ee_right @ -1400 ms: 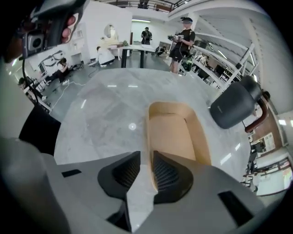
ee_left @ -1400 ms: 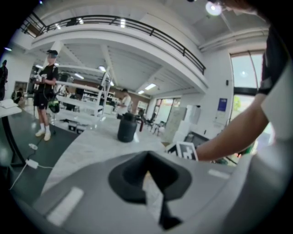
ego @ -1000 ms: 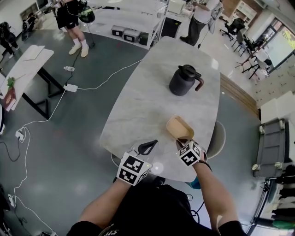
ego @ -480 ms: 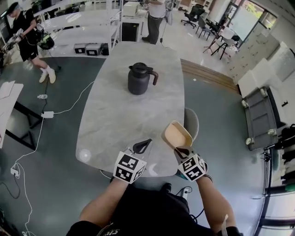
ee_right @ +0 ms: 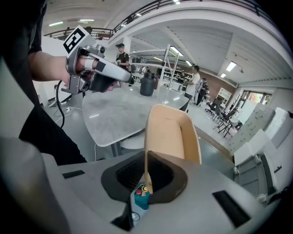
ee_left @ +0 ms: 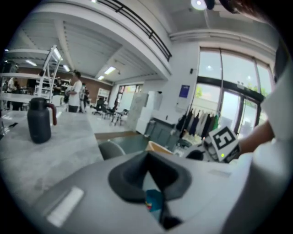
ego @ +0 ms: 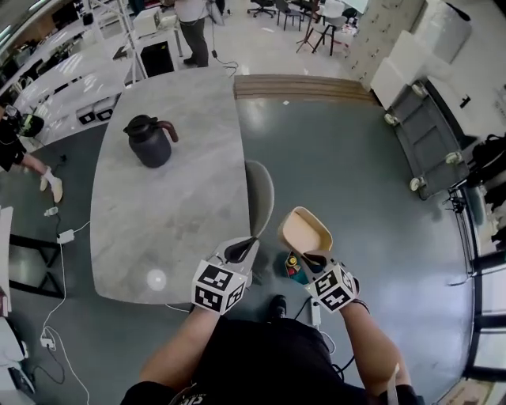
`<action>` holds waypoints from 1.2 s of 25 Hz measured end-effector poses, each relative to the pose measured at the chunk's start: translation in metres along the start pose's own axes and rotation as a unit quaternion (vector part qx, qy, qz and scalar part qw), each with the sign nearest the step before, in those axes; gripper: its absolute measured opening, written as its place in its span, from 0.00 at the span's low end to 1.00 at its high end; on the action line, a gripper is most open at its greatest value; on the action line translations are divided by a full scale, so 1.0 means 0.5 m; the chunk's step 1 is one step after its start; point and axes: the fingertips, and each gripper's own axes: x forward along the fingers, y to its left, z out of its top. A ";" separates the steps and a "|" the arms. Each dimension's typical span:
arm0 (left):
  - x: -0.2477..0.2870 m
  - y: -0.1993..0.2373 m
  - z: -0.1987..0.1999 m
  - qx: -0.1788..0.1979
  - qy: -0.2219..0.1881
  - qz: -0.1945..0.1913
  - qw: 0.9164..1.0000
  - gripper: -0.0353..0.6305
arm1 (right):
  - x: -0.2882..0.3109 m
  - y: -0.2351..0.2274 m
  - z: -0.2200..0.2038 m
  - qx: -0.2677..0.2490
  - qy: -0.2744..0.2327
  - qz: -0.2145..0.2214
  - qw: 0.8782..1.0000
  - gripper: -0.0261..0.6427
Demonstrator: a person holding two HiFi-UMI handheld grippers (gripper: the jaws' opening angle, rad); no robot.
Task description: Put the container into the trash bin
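Observation:
The container (ego: 307, 231) is a tan paper tray, empty, tilted up. My right gripper (ego: 314, 257) is shut on its near wall; the right gripper view shows the thin wall (ee_right: 171, 132) pinched between the jaws. It hangs over the grey floor, just right of a small teal bin (ego: 294, 269) with coloured bits on top, which shows below the jaws as the teal bin (ee_right: 139, 201). My left gripper (ego: 241, 250) is shut with nothing in it, at the table's near right corner. In its own view, the left gripper (ee_left: 147, 157) has the container's rim (ee_left: 158, 147) just beyond it.
A marble table (ego: 166, 198) with a dark jug (ego: 150, 141) lies to the left. A grey chair (ego: 259, 190) is tucked at its right edge. A grey trolley (ego: 423, 126) stands at the far right. A person (ego: 194, 24) stands beyond the table.
The view has swung right. Both grippers have left the tabletop and now hang over the floor beside the table, the right one still carrying the container. The teal bin has come into view.

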 end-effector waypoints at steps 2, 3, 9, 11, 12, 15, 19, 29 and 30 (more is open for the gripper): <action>0.050 -0.045 0.000 -0.002 0.010 -0.009 1.000 0.06 | -0.017 -0.018 -0.065 0.021 0.006 0.001 1.000 0.06; 0.073 -0.064 -0.001 -0.005 0.013 -0.013 1.000 0.06 | -0.021 -0.024 -0.094 0.031 0.009 0.003 0.999 0.06; 0.189 -0.169 -0.048 -0.001 0.059 -0.057 0.997 0.06 | -0.024 -0.042 -0.238 0.089 0.025 0.010 0.996 0.06; 0.228 -0.184 -0.086 -0.002 0.081 -0.067 0.994 0.06 | -0.007 -0.039 -0.284 0.109 0.035 0.013 0.993 0.06; 0.251 -0.188 -0.105 -0.003 0.091 -0.069 0.993 0.06 | 0.005 -0.040 -0.307 0.117 0.040 0.014 0.992 0.06; 0.323 -0.198 -0.144 -0.008 0.107 -0.073 0.991 0.06 | 0.041 -0.062 -0.364 0.130 0.052 0.014 0.990 0.06; 0.401 -0.190 -0.196 -0.020 0.120 -0.073 0.990 0.06 | 0.108 -0.079 -0.433 0.146 0.071 0.019 0.987 0.06; 0.559 -0.155 -0.311 -0.017 0.109 -0.069 0.992 0.06 | 0.374 -0.054 -0.641 0.184 0.110 0.034 0.976 0.06; 0.564 -0.154 -0.322 -0.018 0.109 -0.069 0.991 0.06 | 0.395 -0.050 -0.658 0.191 0.113 0.033 0.975 0.06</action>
